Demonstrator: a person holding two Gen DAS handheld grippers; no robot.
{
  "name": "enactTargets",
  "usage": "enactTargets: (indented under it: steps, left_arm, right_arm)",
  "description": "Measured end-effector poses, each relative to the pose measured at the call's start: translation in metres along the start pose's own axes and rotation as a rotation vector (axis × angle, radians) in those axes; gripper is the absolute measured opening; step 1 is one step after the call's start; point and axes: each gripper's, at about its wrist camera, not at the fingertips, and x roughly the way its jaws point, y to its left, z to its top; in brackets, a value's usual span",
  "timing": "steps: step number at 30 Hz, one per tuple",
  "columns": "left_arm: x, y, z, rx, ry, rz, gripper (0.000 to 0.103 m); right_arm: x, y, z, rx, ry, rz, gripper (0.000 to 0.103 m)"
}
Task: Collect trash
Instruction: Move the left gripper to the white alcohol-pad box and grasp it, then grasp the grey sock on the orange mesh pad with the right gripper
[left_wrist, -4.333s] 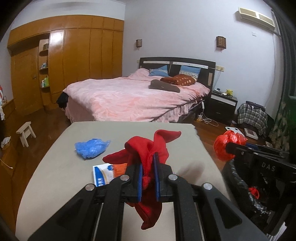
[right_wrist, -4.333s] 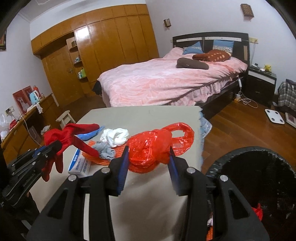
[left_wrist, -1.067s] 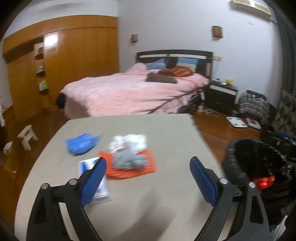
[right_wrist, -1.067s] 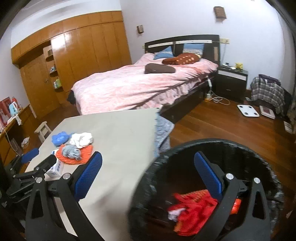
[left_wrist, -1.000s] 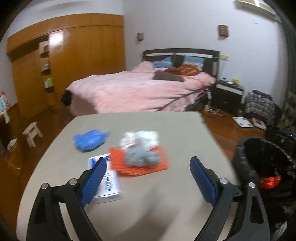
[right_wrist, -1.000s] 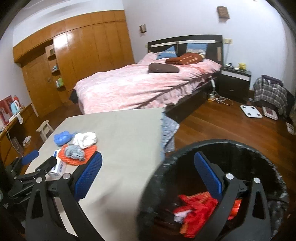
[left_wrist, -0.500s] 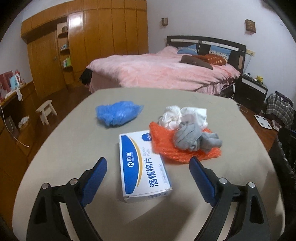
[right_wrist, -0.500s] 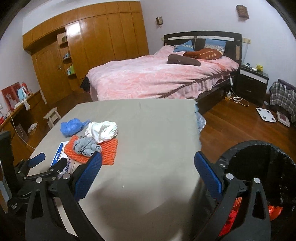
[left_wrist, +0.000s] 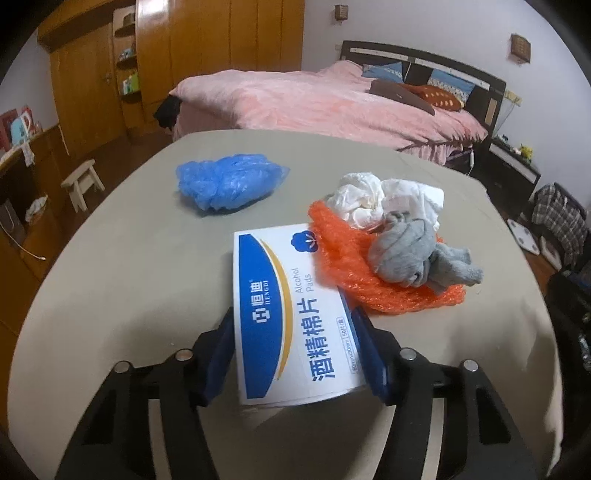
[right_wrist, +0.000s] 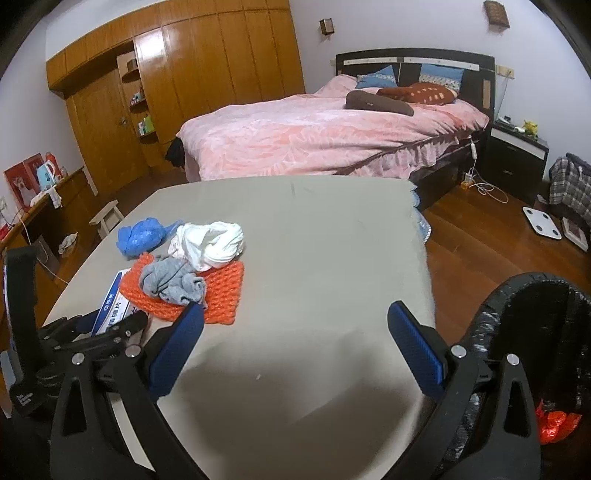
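Note:
A white and blue alcohol pads box (left_wrist: 291, 295) lies on the grey table (left_wrist: 129, 258). My left gripper (left_wrist: 291, 317) is closing on it, and both blue pads touch the box's long sides. Beside the box an orange mesh (left_wrist: 354, 266) carries a grey sock (left_wrist: 410, 258) and a crumpled white cloth (left_wrist: 384, 199). A blue plastic bag (left_wrist: 225, 181) lies farther back. My right gripper (right_wrist: 295, 310) hangs open over bare table, just right of the mesh (right_wrist: 221, 291), nothing between its fingers. The black-lined trash bin (right_wrist: 517, 332) at lower right holds red trash (right_wrist: 554, 424).
A pink bed (right_wrist: 314, 140) stands beyond the table. A small stool (right_wrist: 107, 218) and a wooden counter are on the left, wardrobes behind. A nightstand (right_wrist: 517, 155) and a white scale (right_wrist: 543, 221) on the wooden floor are to the right.
My left gripper came forward and down onto the box and its jaws narrowed around it. My right gripper swung from above the bin to over the table.

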Motion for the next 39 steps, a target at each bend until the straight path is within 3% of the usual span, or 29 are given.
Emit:
enactTargets:
  steps: [13, 24, 27, 31, 37, 39]
  left_arm:
    - [-0.033, 0.029, 0.003, -0.022, -0.092, 0.046, 0.058]
    - [-0.019, 0.056, 0.002, -0.036, -0.038, 0.066, 0.058]
    - [-0.023, 0.06, 0.002, -0.048, -0.061, 0.066, 0.057]
    - [-0.031, 0.068, 0.008, -0.065, -0.091, 0.065, 0.057]
    - [-0.037, 0.077, 0.014, -0.078, -0.119, 0.07, 0.057]
    - [-0.037, 0.079, 0.015, -0.082, -0.121, 0.072, 0.057]
  right_arm:
    - [0.012, 0.023, 0.006, -0.019, 0.007, 0.046, 0.097]
    - [0.037, 0.065, 0.016, -0.046, 0.02, 0.116, 0.097]
    - [0.044, 0.074, 0.017, -0.062, 0.026, 0.123, 0.096]
    - [0.054, 0.084, 0.018, -0.074, 0.046, 0.133, 0.083]
    - [0.07, 0.099, 0.015, -0.094, 0.093, 0.141, 0.073]
    - [0.075, 0.103, 0.013, -0.106, 0.115, 0.148, 0.066]
